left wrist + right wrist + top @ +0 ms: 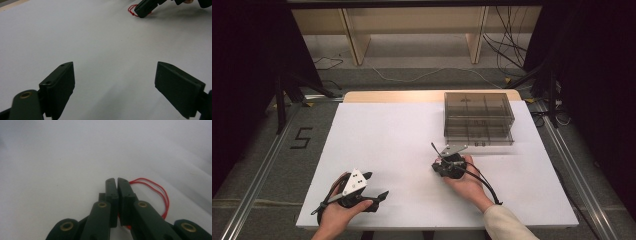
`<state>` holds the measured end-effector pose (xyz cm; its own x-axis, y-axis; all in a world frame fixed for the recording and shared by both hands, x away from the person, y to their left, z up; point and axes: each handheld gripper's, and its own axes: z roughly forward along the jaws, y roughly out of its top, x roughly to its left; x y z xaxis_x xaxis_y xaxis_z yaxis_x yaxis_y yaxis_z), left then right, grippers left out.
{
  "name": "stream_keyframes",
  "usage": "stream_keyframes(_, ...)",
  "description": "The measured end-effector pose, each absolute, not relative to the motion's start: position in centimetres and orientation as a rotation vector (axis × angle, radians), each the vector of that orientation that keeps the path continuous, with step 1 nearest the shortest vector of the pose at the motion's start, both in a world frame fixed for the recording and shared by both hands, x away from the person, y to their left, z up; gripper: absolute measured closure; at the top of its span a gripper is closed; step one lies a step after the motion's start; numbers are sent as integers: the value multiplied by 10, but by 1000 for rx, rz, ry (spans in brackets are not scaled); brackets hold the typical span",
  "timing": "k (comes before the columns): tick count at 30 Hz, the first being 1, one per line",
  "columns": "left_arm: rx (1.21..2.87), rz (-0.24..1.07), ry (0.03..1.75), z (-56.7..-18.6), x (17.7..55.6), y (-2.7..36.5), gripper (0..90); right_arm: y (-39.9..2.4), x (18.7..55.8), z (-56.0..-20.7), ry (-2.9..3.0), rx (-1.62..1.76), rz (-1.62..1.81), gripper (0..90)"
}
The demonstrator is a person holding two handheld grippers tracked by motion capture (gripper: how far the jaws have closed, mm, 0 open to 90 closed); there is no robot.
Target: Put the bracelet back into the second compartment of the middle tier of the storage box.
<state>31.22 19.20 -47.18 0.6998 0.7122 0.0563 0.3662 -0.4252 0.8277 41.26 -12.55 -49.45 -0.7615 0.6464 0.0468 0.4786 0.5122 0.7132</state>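
Resting on the white table (pixel 392 145), the left gripper (pixel 362 192) is sitting wide open. Left gripper view: red string (pixel 132 10) is lying partly hidden under the right gripper (pixel 146 8). Right gripper view: jaws are pinching the string (pixel 160 192), its loop stretching rightward

table (pixel 387 145): matt white, smooth | red string (pixel 160 192): thin cord | organizer box (pixel 478 119): glossy smoky clear plastic | fingers (pixel 111 192): matt black plastic

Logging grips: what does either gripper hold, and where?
Right gripper pinches a red string loop at one end; left gripper holds nothing.
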Motion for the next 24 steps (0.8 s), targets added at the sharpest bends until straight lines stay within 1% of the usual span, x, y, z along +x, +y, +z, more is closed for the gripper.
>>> stream_keyframes(10, 2052, 517, 819, -471, 312, 193, 163, -127, 412, -494, 2511, 995, 1107, 889)
stream_keyframes(24, 2049, 519, 819, -471, 312, 193, 164, -136, 409, -480, 2468, 1016, 1164, 890)
